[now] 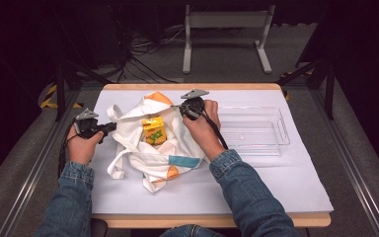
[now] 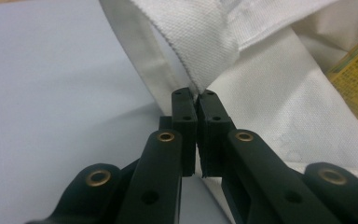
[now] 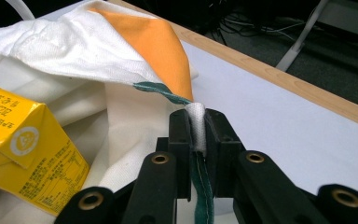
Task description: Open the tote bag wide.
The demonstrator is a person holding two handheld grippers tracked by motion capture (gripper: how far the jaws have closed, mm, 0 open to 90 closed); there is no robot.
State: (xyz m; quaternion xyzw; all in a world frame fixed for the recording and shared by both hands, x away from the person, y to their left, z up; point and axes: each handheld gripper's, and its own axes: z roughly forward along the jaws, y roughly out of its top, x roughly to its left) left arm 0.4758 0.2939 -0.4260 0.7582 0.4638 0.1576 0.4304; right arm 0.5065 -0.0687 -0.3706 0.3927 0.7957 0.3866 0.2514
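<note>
Here the cloth bag [image 1: 150, 143] lies mid-frame between both grippers: left gripper [image 1: 109, 127] pinches its left edge, right gripper [image 1: 181, 109] clamps its upper rim.

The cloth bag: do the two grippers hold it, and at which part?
Yes. The left gripper pinches the cloth bag at the edge of its left rim; the right gripper clamps the green-trimmed rim on the other side.

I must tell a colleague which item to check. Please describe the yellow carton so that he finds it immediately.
On the white-covered table, left of the clear plastic tray, lies a crumpled white cloth bag with orange and blue patches. The carton sits in its open middle: a small yellow drink box with printed text, the one stiff, bright thing among soft fabric.
</note>
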